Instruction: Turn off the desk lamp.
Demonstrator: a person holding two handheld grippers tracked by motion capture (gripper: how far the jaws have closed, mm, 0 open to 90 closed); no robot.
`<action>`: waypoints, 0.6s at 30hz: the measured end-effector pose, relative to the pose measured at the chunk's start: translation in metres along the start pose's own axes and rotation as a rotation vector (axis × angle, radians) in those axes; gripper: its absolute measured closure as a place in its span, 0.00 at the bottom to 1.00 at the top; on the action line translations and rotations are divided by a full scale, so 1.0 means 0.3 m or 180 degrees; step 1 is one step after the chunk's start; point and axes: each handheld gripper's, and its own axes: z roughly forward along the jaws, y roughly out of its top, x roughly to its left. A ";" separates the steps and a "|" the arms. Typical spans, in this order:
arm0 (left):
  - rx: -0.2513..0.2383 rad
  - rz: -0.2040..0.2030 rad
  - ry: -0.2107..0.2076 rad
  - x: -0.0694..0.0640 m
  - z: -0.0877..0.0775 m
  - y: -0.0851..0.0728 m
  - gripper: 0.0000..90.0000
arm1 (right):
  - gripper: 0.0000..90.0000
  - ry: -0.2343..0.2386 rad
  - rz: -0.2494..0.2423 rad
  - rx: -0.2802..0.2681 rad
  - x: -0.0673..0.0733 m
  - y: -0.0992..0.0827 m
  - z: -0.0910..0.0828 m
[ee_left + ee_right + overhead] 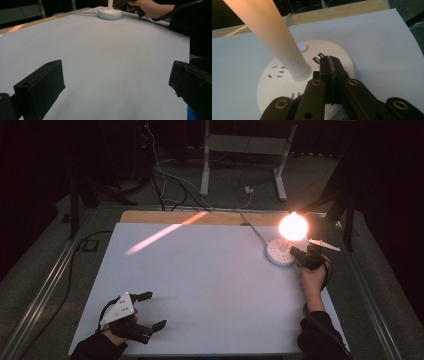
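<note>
A lit desk lamp stands at the far right of the white table (pixel 200 280); its head (pixel 293 226) glows orange above a round white base (pixel 278 254). In the right gripper view the base (pixel 274 75) carries socket slots, two USB ports (pixel 318 58) and a blue lit button (pixel 303 46) beside the stem (pixel 274 32). My right gripper (pixel 295 252) is shut with nothing between its jaws, its tips (pixel 331 62) over the base just beside the USB ports; I cannot tell if they touch. My left gripper (pixel 154 310) rests open at the near left corner, nothing in it (pixel 116 85).
The lamp's cable (pixel 252 227) runs off the far edge over a wooden strip (pixel 150 216). Beyond the table are a white frame's legs (pixel 205 170) and loose cables on the dark floor. The left gripper view shows the base (pixel 109 13) and the other hand (pixel 150 7) far off.
</note>
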 end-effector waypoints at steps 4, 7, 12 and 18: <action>-0.0006 0.0006 -0.0004 -0.001 -0.001 0.001 0.01 | 1.00 0.0034 0.0044 -0.0036 -0.006 -0.006 -0.001; -0.0006 0.0009 -0.0006 -0.002 -0.002 0.001 0.01 | 1.00 0.0041 0.0075 -0.0034 -0.008 -0.005 -0.001; -0.0016 -0.0001 0.0008 0.001 -0.002 0.002 0.01 | 1.00 0.0029 0.0072 0.0028 -0.006 0.013 -0.010; -0.0005 0.0009 0.0007 0.000 0.001 0.001 0.01 | 1.00 0.0055 0.0043 -0.0095 -0.002 0.057 -0.049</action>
